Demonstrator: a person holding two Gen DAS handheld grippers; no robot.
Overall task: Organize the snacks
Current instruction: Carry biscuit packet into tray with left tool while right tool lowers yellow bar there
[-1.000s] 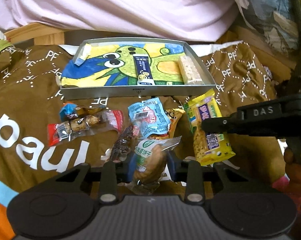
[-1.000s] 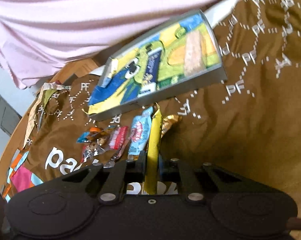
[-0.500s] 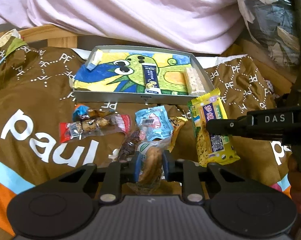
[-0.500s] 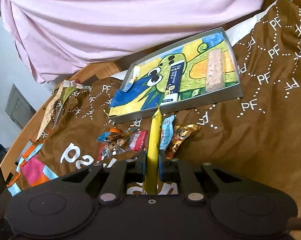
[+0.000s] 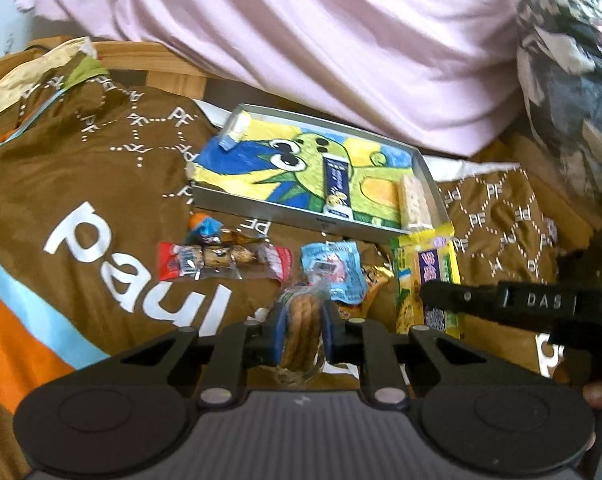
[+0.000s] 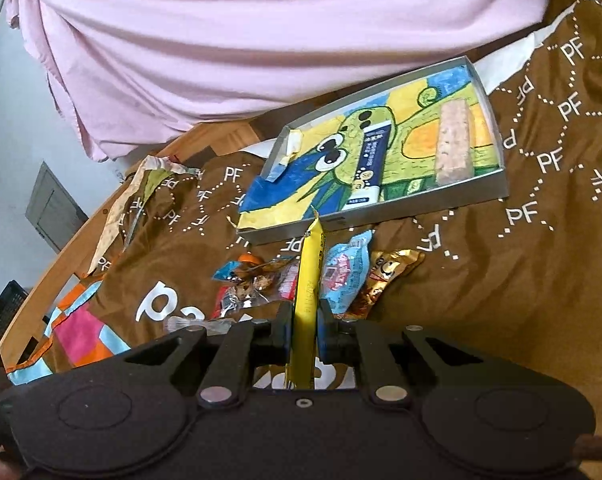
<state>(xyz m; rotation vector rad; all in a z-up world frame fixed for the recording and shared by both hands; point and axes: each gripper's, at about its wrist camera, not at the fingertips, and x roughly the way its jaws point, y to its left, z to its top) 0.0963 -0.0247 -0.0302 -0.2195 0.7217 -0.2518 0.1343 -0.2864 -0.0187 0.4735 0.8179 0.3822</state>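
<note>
A clear packet of round biscuits is held between the blue pads of the left gripper; the jaws are closing, and the pads are pressed against both sides of the packet. Just ahead of this gripper, a light blue packet and a gold wrapper are seen on the brown cloth. Ahead and to its left, a red-ended clear packet of biscuits is laid crosswise, with a small blue and orange sweet just behind it.

A yellow packet is clamped edge-on in the shut jaws of the right gripper and is seen standing up between them. In the left wrist view, the same yellow packet is seen face-on to the right of the left gripper, with the right gripper across its lower part.

Further ahead of both grippers, a shallow grey tray lined with a cartoon drawing is set on the cloth. A dark blue bar is laid in its middle and a pale grain bar along its right side. A pink sheet is draped behind the tray.
</note>
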